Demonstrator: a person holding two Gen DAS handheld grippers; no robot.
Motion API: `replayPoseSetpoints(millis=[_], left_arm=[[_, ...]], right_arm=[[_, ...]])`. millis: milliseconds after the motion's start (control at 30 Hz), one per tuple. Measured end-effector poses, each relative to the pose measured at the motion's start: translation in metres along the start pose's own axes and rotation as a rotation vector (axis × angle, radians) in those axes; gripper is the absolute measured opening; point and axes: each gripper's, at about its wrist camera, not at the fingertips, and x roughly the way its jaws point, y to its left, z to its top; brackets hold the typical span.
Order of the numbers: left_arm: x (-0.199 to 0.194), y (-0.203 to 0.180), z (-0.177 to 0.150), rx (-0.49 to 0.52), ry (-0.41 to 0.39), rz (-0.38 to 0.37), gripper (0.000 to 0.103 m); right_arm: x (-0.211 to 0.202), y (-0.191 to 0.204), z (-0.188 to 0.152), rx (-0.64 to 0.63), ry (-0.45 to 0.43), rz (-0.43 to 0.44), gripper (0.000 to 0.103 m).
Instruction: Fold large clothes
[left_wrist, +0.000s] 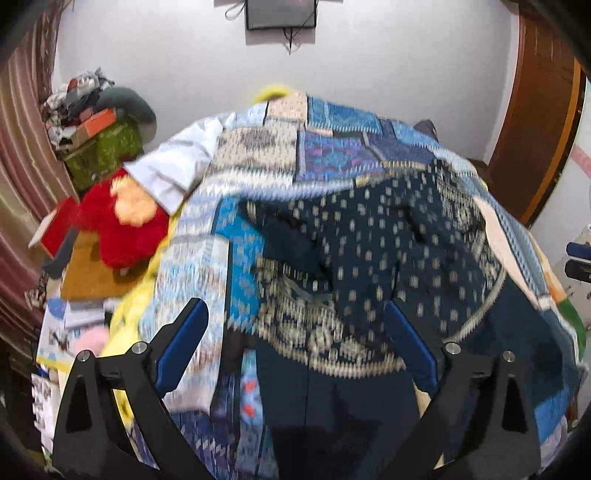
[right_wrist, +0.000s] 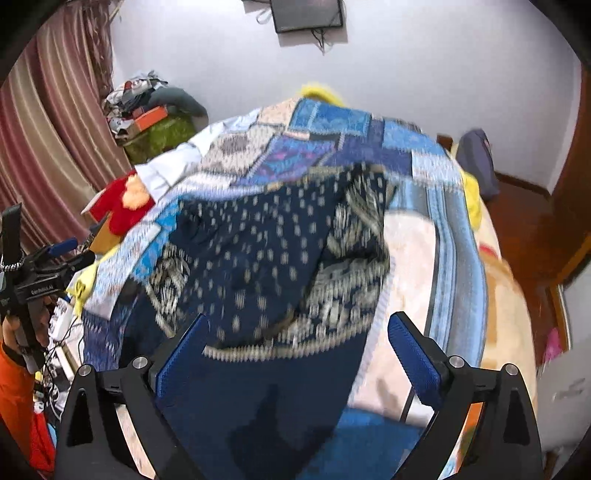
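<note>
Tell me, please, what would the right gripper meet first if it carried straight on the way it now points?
Most likely the dark blue patterned garment lying on the patchwork bedspread. The right gripper is open, its fingers either side of that cloth, with nothing else visible between. Motion blur makes the depth uncertain.

red plush toy (left_wrist: 125, 225) beside patchwork blanket (left_wrist: 325, 147), wall screen (left_wrist: 280, 13) above.

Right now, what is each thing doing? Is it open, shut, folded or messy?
left gripper: open, holding nothing, above the dress
right gripper: open, holding nothing
dark blue patterned dress: rumpled on the bed, not folded yet
patchwork blanket: spread across the bed, under the dress
red plush toy: lying by the bed's left edge
wall screen: dark
</note>
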Motion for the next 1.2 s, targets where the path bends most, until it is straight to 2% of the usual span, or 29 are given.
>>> replayPoseSetpoints(millis=[100, 233, 400, 500, 533, 600, 700, 733, 767, 800, 833, 867, 900, 933, 967, 1100, 1200], left_arm=[[0.008, 0.007, -0.031, -0.015, 0.069, -0.005, 0.098], [0.032, 0.018, -0.077, -0.063, 0.199, -0.031, 0.098], [0.072, 0.032, -0.137, -0.17, 0.37, -0.087, 0.097], [0.093, 0.036, -0.164, -0.228, 0.445, -0.112, 0.097], [0.098, 0.036, -0.17, -0.253, 0.46, -0.136, 0.095], [0.106, 0.035, -0.179, -0.296, 0.479, -0.199, 0.085], [0.108, 0.03, -0.18, -0.31, 0.457, -0.214, 0.077], [0.107, 0.027, -0.18, -0.304, 0.45, -0.229, 0.063], [0.106, 0.025, -0.178, -0.306, 0.447, -0.265, 0.044], [0.106, 0.022, -0.177, -0.315, 0.45, -0.29, 0.037], [0.104, 0.02, -0.174, -0.312, 0.447, -0.293, 0.02], [0.103, 0.017, -0.171, -0.298, 0.442, -0.283, 0.009], [0.1, 0.015, -0.167, -0.285, 0.437, -0.276, 0.009], [0.097, 0.015, -0.162, -0.288, 0.426, -0.291, 0.009], [0.093, 0.016, -0.157, -0.299, 0.412, -0.311, 0.009], [0.068, 0.023, -0.124, -0.303, 0.311, -0.356, 0.008], [0.048, 0.029, -0.083, -0.292, 0.209, -0.372, 0.007]], right_arm=[[0.003, -0.003, -0.035, 0.036, 0.054, 0.004, 0.097], [0.013, -0.008, -0.065, 0.074, 0.137, 0.023, 0.097], [0.021, -0.008, -0.094, 0.129, 0.196, 0.135, 0.097], [0.028, -0.004, -0.104, 0.145, 0.204, 0.165, 0.097], [0.029, -0.003, -0.105, 0.139, 0.194, 0.16, 0.097], [0.03, 0.002, -0.106, 0.123, 0.182, 0.162, 0.094], [0.034, 0.01, -0.105, 0.093, 0.178, 0.181, 0.081], [0.037, 0.014, -0.104, 0.078, 0.179, 0.176, 0.073], [0.039, 0.016, -0.103, 0.069, 0.18, 0.17, 0.063], [0.041, 0.018, -0.103, 0.06, 0.179, 0.161, 0.058], [0.043, 0.02, -0.102, 0.052, 0.176, 0.157, 0.047], [0.045, 0.021, -0.101, 0.047, 0.169, 0.163, 0.036], [0.045, 0.021, -0.099, 0.051, 0.165, 0.175, 0.029], [0.045, 0.02, -0.097, 0.063, 0.162, 0.197, 0.018], [0.046, 0.019, -0.095, 0.082, 0.162, 0.228, 0.015], [0.039, 0.021, -0.083, 0.073, 0.111, 0.246, 0.012], [0.028, 0.021, -0.063, 0.062, 0.047, 0.256, 0.011]])
